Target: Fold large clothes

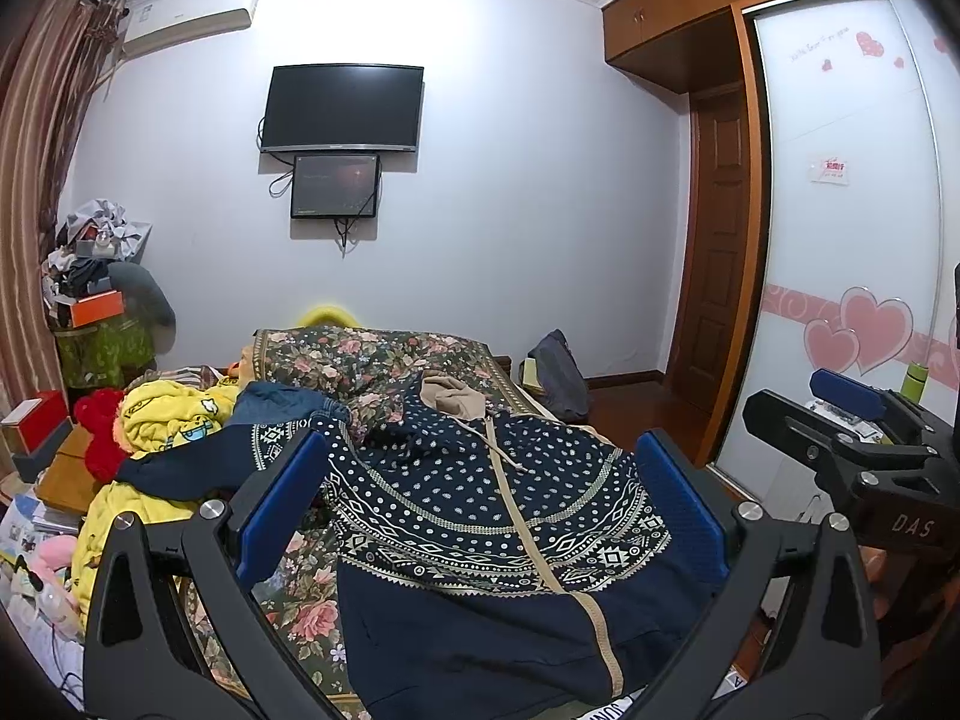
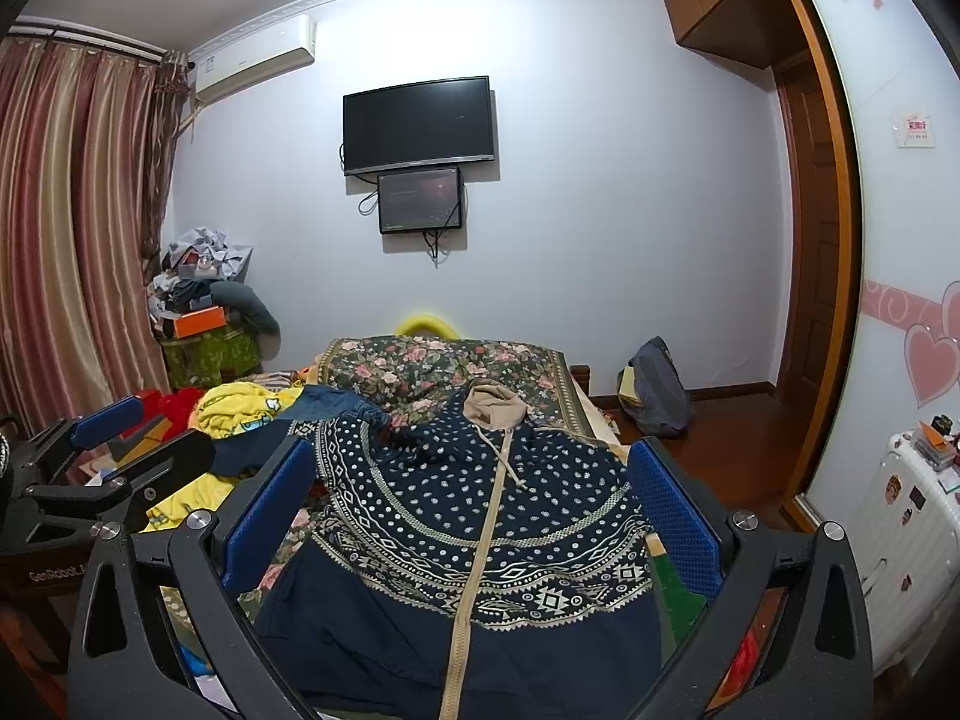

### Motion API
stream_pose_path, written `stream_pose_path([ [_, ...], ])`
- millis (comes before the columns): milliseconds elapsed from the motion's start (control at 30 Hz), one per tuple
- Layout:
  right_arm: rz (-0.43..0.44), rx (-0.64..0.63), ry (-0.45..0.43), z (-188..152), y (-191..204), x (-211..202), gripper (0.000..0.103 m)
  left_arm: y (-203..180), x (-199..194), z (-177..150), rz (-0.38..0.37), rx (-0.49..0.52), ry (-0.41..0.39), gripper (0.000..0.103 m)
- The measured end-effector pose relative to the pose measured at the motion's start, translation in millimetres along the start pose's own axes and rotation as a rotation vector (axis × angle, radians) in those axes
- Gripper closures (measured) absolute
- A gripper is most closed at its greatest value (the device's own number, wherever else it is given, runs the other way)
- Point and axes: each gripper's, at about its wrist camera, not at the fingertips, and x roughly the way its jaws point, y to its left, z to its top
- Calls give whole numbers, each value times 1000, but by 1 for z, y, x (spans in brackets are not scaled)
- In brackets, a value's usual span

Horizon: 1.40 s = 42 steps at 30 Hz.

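In the left wrist view, the left hand-held gripper (image 1: 480,516) has its two blue pads wide apart and holds nothing. Just ahead of it and below, the navy patterned hoodie (image 1: 480,516) lies front-up on the bed (image 1: 384,360), its beige zipper (image 1: 528,516) running away from the pads toward the hood. Off to its right the right hand-held gripper (image 1: 840,420) hangs in the air, also apart.

In the right wrist view, the right hand-held gripper (image 2: 474,516) is spread and empty too — the hoodie (image 2: 480,516) sits between its pads and beyond them, with a yellow garment (image 2: 240,414) further to the left.

The folding seems not yet begun. To do this step well, I think each gripper should pinch one bottom corner of the hem — low and evenly — so that the cloth does not bunch.
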Motion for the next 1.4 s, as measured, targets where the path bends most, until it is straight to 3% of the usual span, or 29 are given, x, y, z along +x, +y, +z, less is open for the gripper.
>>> stream_pose_path([
  [1400, -2, 1, 13, 1, -1, 1, 0, 7, 5, -2, 4, -11, 18, 0],
])
